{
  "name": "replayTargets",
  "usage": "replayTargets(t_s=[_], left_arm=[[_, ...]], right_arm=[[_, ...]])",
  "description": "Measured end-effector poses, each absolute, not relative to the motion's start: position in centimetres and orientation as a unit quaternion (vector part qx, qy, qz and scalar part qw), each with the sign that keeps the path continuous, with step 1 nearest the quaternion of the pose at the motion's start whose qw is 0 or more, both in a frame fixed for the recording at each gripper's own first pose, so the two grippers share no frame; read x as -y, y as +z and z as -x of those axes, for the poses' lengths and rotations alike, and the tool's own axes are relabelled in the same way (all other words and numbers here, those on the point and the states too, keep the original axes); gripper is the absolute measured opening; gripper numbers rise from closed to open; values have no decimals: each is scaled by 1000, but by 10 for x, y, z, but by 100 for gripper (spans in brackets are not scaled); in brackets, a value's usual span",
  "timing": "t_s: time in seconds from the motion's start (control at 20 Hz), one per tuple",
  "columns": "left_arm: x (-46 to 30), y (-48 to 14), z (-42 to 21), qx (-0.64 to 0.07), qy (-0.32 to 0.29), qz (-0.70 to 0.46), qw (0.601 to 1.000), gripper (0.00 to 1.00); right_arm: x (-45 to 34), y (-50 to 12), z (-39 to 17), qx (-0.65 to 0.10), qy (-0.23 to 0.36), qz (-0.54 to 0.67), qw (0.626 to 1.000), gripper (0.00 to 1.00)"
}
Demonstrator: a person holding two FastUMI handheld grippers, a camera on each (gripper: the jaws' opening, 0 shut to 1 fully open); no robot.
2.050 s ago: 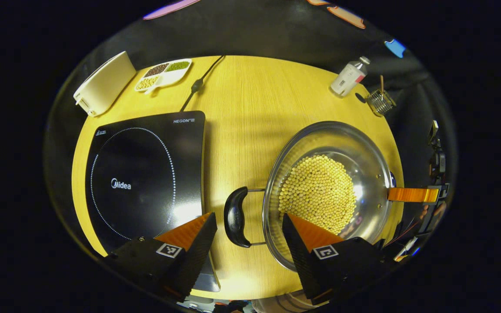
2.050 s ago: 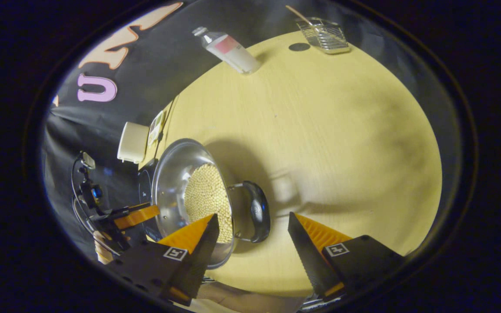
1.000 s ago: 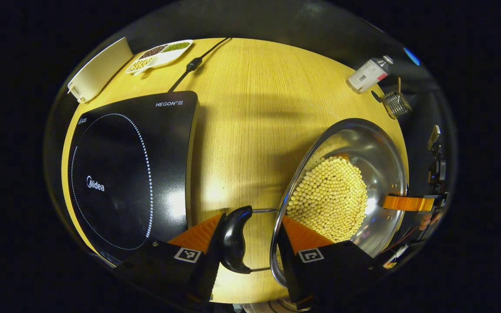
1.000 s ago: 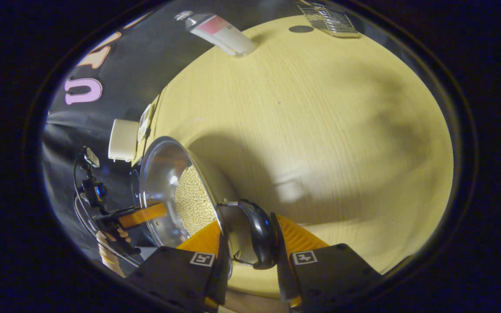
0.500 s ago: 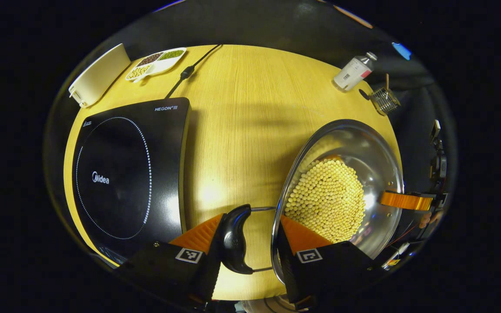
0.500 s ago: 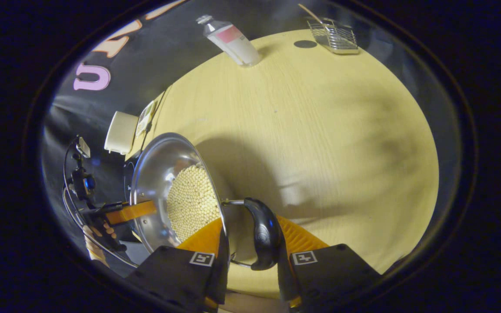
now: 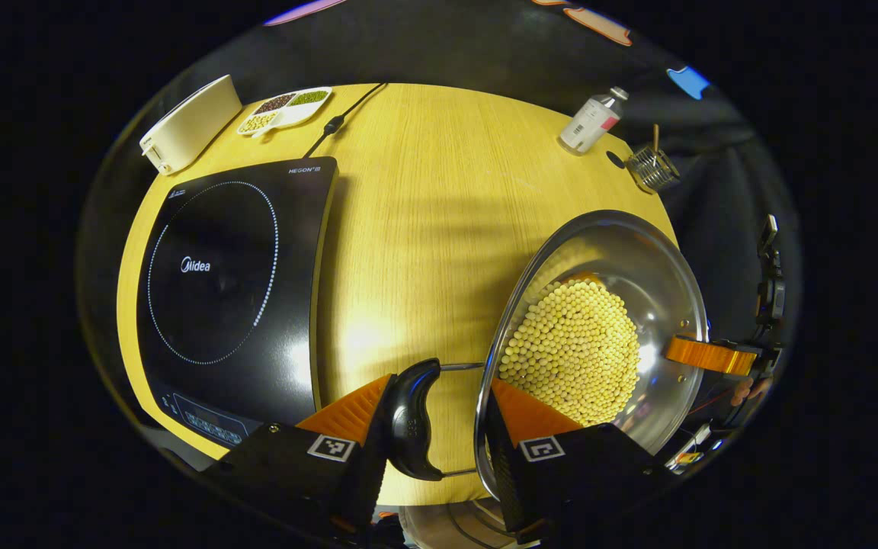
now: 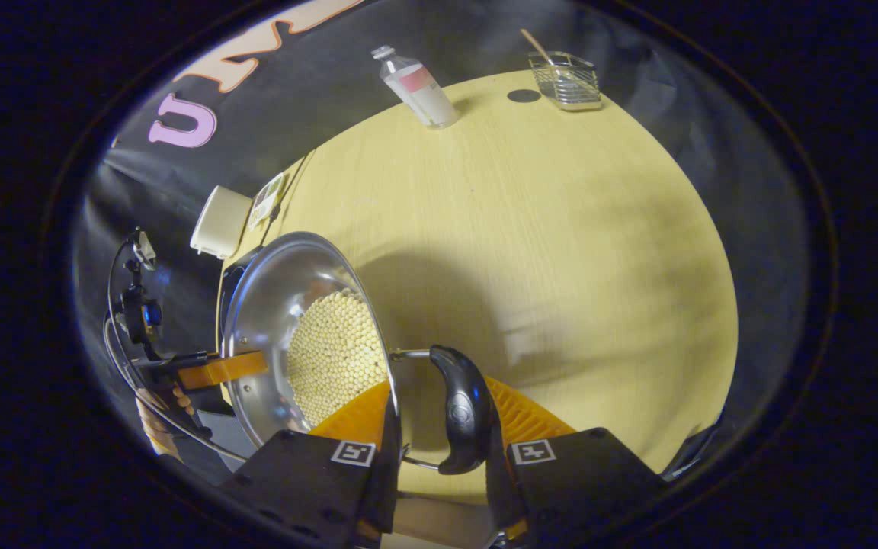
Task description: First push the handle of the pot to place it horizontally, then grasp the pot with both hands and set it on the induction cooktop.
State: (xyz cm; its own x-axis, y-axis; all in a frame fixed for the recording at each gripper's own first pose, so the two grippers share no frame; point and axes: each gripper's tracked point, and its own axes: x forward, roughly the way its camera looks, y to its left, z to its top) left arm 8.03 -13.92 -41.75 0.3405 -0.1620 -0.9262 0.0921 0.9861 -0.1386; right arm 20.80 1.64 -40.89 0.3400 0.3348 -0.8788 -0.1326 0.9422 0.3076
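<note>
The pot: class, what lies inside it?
The pot holds a heap of small pale yellow beans covering its bottom; the shiny inner wall shows above them. What lies beneath the heap is hidden.

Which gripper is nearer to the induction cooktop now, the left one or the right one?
Left. The left gripper, on the pot handle, is beside the induction cooktop; the right gripper holds the handle on the pot's far side.
</note>
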Motion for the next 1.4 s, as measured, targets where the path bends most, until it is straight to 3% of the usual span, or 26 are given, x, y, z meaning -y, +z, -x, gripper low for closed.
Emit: replayTargets(t_s=[0.05,0.1,0.2,0.3,0.4,0.45,0.5,0.65,1.05,1.2,1.35,1.4], left_arm=[[141,-416,-75,-568,-82,29,818,66],[144,-414,-71,-568,-86,26,818,64],[145,-409,-64,-568,-97,17,817,64],[145,-404,-57,-567,-109,7,816,64],[142,-401,-52,-566,-124,-2,815,64],[138,-400,-49,-567,-132,-6,813,64],[134,-399,-46,-567,-140,-9,811,64],[116,-394,-42,-564,-165,-19,809,64],[39,-375,-55,-555,-210,-42,804,64],[2,-368,-63,-548,-212,-46,808,64],[-36,-363,-70,-545,-205,-44,812,64],[-48,-362,-72,-544,-201,-43,813,64]], right_arm=[[-13,-406,-203,-553,139,-93,816,50],[-10,-404,-197,-549,135,-94,819,46],[-4,-398,-183,-543,123,-98,825,50],[-2,-393,-169,-538,110,-105,829,46],[-4,-390,-153,-531,97,-111,835,50],[-6,-388,-146,-527,89,-114,837,46],[-7,-385,-136,-524,82,-117,839,50],[-24,-378,-115,-513,60,-124,847,50],[-105,-367,-79,-487,17,-144,861,50],[-142,-365,-74,-480,15,-145,865,46],[-181,-365,-77,-481,24,-142,865,50],[-195,-365,-76,-483,28,-139,864,46]])
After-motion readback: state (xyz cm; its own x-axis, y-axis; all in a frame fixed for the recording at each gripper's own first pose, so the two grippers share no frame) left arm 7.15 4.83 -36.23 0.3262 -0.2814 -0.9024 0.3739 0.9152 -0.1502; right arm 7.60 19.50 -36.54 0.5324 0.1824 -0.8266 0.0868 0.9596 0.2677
